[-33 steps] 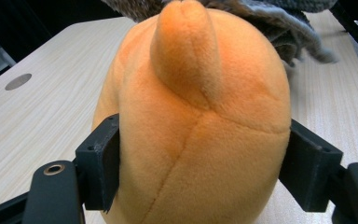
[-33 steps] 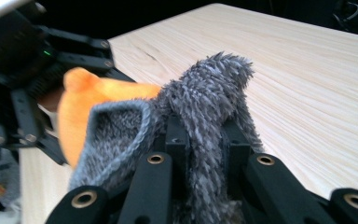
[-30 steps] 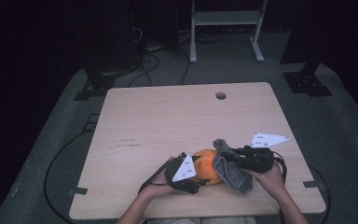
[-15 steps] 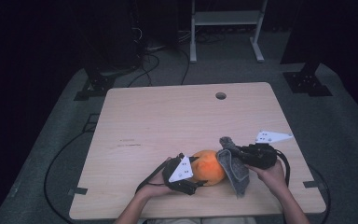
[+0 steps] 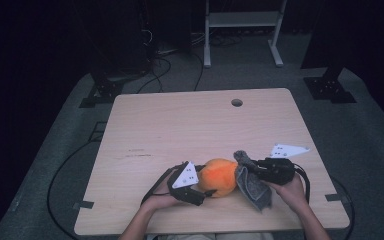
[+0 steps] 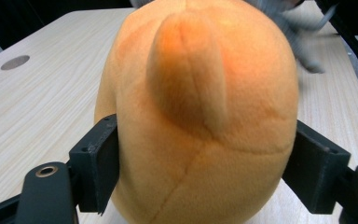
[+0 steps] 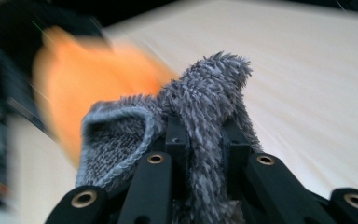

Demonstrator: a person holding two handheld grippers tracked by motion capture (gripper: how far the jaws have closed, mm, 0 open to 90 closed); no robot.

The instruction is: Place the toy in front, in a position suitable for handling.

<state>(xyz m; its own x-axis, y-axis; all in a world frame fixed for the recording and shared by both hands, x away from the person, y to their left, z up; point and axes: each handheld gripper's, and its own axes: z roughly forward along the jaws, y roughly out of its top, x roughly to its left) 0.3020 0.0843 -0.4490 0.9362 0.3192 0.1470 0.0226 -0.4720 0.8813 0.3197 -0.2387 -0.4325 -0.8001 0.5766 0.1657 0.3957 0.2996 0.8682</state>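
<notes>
An orange plush toy (image 5: 219, 176) lies near the table's front edge. My left gripper (image 5: 206, 192) has it between the jaws from the left. In the left gripper view both pads touch the sides of the plush toy (image 6: 200, 116), and the jaws of the left gripper (image 6: 207, 158) have just been opening. To the toy's right, my right gripper (image 5: 250, 172) is shut on a fuzzy grey cloth (image 5: 254, 189). The cloth hangs against the toy. In the right gripper view the grey cloth (image 7: 205, 93) is bunched between the jaws of the right gripper (image 7: 204, 140).
The light wooden table (image 5: 180, 125) has a round hole (image 5: 236, 102) near its far edge. Cables (image 5: 65, 170) trail over the grey floor at the left. A white frame (image 5: 242, 20) and black stands are behind the table.
The right gripper has sunk a little with the grey cloth, which now lies lower against the toy. The left hand has shifted slightly to the left.
</notes>
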